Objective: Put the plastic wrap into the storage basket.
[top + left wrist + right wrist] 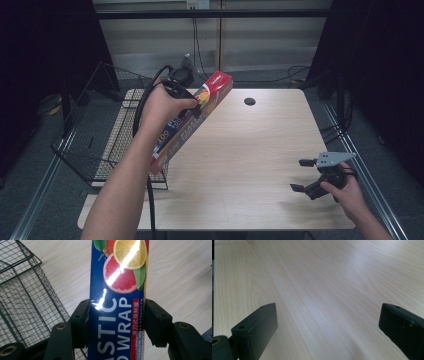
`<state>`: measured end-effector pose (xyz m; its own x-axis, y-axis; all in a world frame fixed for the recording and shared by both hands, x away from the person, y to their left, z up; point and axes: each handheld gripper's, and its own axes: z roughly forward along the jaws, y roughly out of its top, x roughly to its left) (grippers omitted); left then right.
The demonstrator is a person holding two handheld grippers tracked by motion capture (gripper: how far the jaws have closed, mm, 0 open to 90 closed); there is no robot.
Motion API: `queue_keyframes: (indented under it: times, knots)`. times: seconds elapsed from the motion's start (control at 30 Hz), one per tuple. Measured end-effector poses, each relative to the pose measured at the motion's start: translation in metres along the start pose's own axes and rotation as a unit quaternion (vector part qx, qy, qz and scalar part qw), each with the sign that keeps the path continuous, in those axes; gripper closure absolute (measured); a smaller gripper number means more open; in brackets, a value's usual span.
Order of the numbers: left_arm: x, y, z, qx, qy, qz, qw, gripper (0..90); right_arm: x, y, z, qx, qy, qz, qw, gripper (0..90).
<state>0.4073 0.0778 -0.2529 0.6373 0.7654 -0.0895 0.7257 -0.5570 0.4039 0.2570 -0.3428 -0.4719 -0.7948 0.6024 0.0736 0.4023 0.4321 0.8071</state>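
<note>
One box of plastic wrap [192, 120] here, long and blue with a red end, held up off the worktop [260, 150] at a slant by the left gripper [187, 102] — its jaws are clamped on the box's two long sides. In the left gripper view you can read "STIC WRAP", "HEALTH MORE STRENGTH" and some Chinese on a red strip, plus citrus slices. One black wire basket [107, 130] sits at the worktop's left edge, right beside the box's lower end. The right gripper [305, 175] rests near the right corner, jaws spread wide with nothing between them — just bare wood. One dark round hole [249, 101] sits near the far edge.
</note>
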Motion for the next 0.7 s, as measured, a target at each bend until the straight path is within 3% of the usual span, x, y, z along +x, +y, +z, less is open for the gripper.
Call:
queue_keyframes:
  times: [0.07,0.33,0.7]
  knots:
    - [0.004,-0.001,-0.003,0.003,0.008,-0.008,0.9999,44.7,0.0,0.0,0.0,0.0,0.0,0.0,1.0,1.7]
    - [0.012,-0.003,-0.013,0.011,0.021,-0.007,0.9997,45.2,0.0,0.0,0.0,0.001,0.001,0.0,1.0,1.8]
    - [0.027,-0.007,-0.024,0.007,0.035,-0.04,0.9986,45.3,0.0,-0.001,0.0,0.002,0.0,0.0,1.0,1.8]
